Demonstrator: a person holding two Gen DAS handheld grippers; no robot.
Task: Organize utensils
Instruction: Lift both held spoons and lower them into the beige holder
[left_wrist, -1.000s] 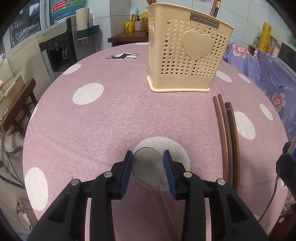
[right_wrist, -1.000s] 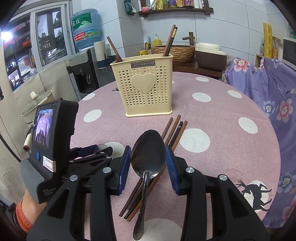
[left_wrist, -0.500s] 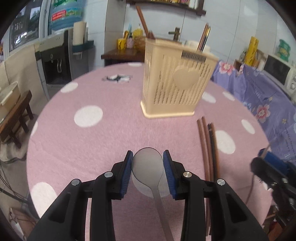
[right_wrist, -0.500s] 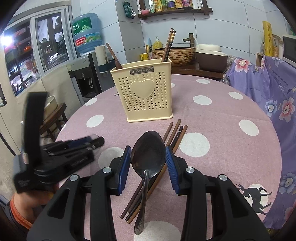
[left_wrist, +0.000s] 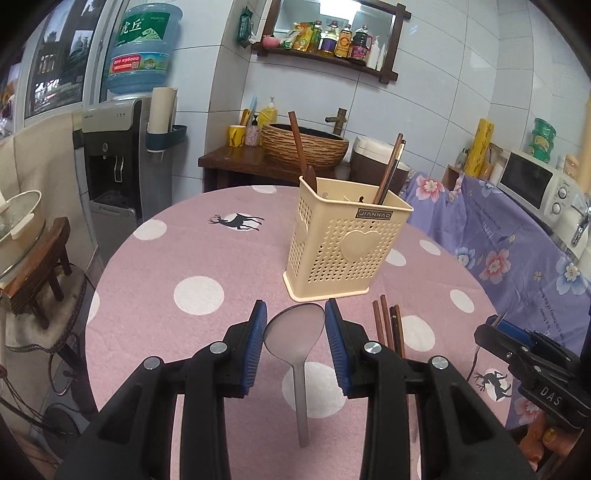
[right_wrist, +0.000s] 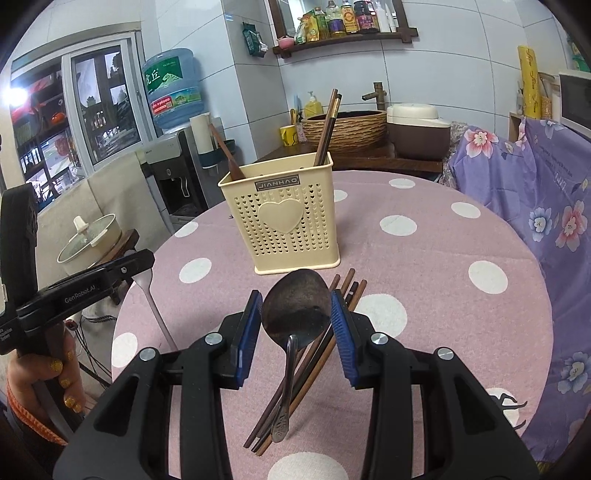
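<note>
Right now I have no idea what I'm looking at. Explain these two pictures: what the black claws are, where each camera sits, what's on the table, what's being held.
No robot here: a person holds a two-finger clamp tool in each hand, with a wide-angle camera on each looking along its fingers.

The left-hand camera shows the left gripper shut on a pale spoon, held by its bowl. The right-hand camera shows the right gripper shut on a dark metal spoon the same way. The left tool also appears at that picture's left edge.

On the pink dotted tablecloth stands a cream utensil basket already holding some utensils. Brown chopsticks lie loose on the cloth in front of it.
</note>
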